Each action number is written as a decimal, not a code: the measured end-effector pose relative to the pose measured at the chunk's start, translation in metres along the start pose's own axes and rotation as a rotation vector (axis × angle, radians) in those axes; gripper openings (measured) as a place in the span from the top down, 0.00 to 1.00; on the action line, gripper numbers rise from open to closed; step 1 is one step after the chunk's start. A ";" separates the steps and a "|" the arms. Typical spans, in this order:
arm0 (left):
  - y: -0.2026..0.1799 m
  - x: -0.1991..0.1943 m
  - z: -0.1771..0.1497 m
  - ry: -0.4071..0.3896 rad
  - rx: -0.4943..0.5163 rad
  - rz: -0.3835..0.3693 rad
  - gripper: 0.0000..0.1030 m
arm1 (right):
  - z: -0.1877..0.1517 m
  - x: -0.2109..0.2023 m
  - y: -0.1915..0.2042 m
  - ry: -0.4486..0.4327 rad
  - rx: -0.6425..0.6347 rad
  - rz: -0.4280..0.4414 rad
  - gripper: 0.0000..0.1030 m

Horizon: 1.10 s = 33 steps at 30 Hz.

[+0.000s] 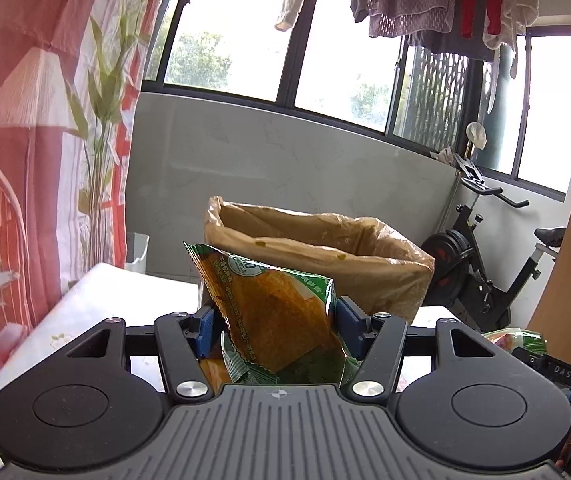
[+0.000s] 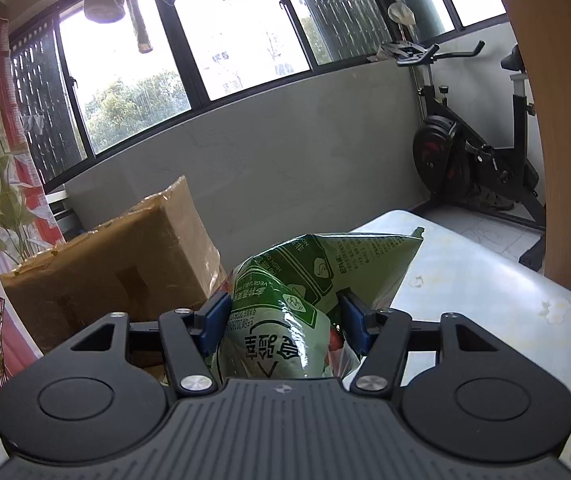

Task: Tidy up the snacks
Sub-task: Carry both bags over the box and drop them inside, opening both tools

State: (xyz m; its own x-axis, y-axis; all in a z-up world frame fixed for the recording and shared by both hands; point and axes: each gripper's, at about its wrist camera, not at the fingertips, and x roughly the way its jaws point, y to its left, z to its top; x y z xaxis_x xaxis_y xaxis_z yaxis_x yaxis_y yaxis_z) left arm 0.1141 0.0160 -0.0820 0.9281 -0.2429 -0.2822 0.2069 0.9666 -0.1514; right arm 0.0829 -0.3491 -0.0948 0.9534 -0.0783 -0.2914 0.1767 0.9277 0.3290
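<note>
Both grippers have a snack bag each, probably headed for the box. Left gripper (image 1: 271,326) is about half open, pads pressed on an orange bag (image 1: 273,312); the lined box (image 1: 325,256) sits at 12 o'clock, mouth open. Right gripper (image 2: 283,322) pinches a green bag (image 2: 305,288), box at 10 o'clock. Table (image 2: 465,280) below, exercise bike (image 2: 469,152) at 2, nothing blocking.
</note>
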 end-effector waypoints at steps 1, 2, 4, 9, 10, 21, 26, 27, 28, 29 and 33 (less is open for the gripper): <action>0.002 0.001 0.004 -0.010 0.004 0.005 0.39 | 0.005 0.001 0.003 -0.018 -0.012 0.013 0.40; 0.002 0.001 0.007 -0.019 0.006 0.009 0.39 | 0.009 0.001 0.006 -0.036 -0.026 0.024 0.40; 0.004 0.002 0.014 -0.038 0.010 0.017 0.39 | 0.018 0.003 0.012 -0.073 -0.057 0.037 0.40; 0.008 0.004 0.028 -0.075 0.012 0.031 0.39 | 0.040 0.013 0.027 -0.122 -0.104 0.095 0.40; 0.009 0.006 0.031 -0.079 0.010 0.032 0.39 | 0.045 0.017 0.031 -0.130 -0.116 0.105 0.40; 0.014 0.041 0.060 -0.069 0.008 0.034 0.39 | 0.082 0.069 0.075 -0.183 -0.212 0.198 0.40; 0.014 0.058 0.083 -0.094 0.027 0.019 0.39 | 0.105 0.098 0.106 -0.205 -0.307 0.270 0.40; 0.014 0.062 0.087 -0.097 0.030 0.017 0.39 | 0.107 0.105 0.112 -0.206 -0.331 0.281 0.40; 0.014 0.066 0.091 -0.097 0.031 0.013 0.39 | 0.110 0.114 0.120 -0.201 -0.367 0.294 0.40; 0.013 0.072 0.094 -0.096 0.031 0.009 0.39 | 0.111 0.121 0.125 -0.195 -0.389 0.298 0.40; 0.010 0.097 0.104 -0.067 0.048 -0.003 0.39 | 0.111 0.161 0.153 -0.105 -0.508 0.325 0.40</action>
State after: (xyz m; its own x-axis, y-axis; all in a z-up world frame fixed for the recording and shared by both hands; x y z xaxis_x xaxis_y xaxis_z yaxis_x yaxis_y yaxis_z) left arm 0.2384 0.0110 -0.0121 0.9459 -0.2408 -0.2174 0.2223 0.9692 -0.1063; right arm 0.2900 -0.2607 0.0081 0.9625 0.2267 -0.1491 -0.2416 0.9661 -0.0912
